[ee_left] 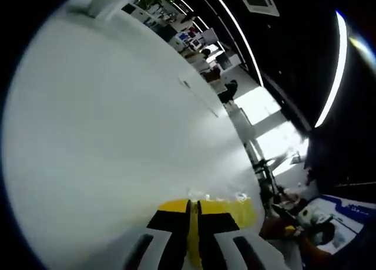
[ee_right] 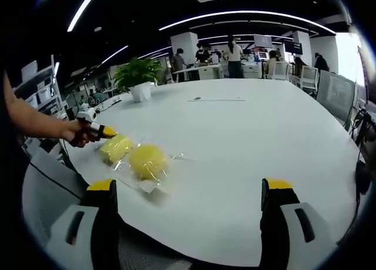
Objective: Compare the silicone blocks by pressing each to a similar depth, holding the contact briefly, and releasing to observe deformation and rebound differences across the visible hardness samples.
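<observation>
Right gripper view, left edge: person's hand [ee_right: 79, 133] holds left gripper [ee_right: 109, 131], tip touching a yellow silicone block [ee_right: 116, 148] in a clear bag; jaws together. Second yellow block [ee_right: 147, 161], bagged, just beside, centre-left on white table [ee_right: 247, 141]. Right gripper [ee_right: 191, 193]: jaws wide apart, holding nothing. Left gripper view: block [ee_left: 226, 208] cut off behind the jaws at bottom centre.

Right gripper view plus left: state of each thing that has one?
Left tool: shut, tips on the yellow block.
Right tool: open, holding nothing.
Round yellow block: bagged, untouched on the table.
Potted plant: upright.
</observation>
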Action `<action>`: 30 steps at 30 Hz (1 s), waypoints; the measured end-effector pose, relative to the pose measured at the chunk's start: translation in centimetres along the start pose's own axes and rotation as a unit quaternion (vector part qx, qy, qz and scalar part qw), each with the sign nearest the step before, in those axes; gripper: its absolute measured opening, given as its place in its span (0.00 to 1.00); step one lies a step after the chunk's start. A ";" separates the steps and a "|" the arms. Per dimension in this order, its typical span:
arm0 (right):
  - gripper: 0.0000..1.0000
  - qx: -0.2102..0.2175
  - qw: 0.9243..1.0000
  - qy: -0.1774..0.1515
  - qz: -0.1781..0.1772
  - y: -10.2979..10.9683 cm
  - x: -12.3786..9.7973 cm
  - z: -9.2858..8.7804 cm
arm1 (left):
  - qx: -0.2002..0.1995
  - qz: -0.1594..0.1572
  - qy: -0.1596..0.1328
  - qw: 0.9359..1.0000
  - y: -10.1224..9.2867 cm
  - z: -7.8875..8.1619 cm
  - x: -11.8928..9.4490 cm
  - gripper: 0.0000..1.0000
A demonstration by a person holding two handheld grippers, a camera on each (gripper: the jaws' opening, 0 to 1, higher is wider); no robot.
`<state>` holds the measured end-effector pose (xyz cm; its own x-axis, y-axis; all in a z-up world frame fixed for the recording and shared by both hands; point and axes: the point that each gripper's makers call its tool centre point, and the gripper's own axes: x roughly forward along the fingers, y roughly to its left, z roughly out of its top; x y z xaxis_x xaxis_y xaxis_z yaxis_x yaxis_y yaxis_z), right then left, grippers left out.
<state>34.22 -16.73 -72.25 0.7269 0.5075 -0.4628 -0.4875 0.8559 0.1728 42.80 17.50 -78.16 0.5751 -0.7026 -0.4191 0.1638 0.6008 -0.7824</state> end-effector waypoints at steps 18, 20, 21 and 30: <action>0.96 -0.007 1.000 0.001 0.008 0.4 0.4 0.3 | 0.008 0.005 -0.010 1.000 -1.3 0.3 -1.2 0.00; 0.96 -0.009 1.000 0.003 0.009 0.4 0.5 0.3 | 0.007 0.003 -0.012 1.000 -1.4 0.4 -1.5 0.00; 0.96 -0.008 1.000 0.002 0.010 0.4 0.6 0.3 | 0.006 0.001 -0.012 1.000 -1.5 0.4 -1.5 0.00; 0.96 -0.004 1.000 0.001 0.017 1.2 1.1 0.1 | 0.001 0.004 -0.016 1.000 -1.4 0.1 -2.3 0.00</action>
<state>34.52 -15.11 -72.48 0.7083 0.5367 -0.4586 -0.5162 0.8369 0.1822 41.36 18.28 -76.03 0.6020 -0.6846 -0.4109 0.1602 0.6077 -0.7779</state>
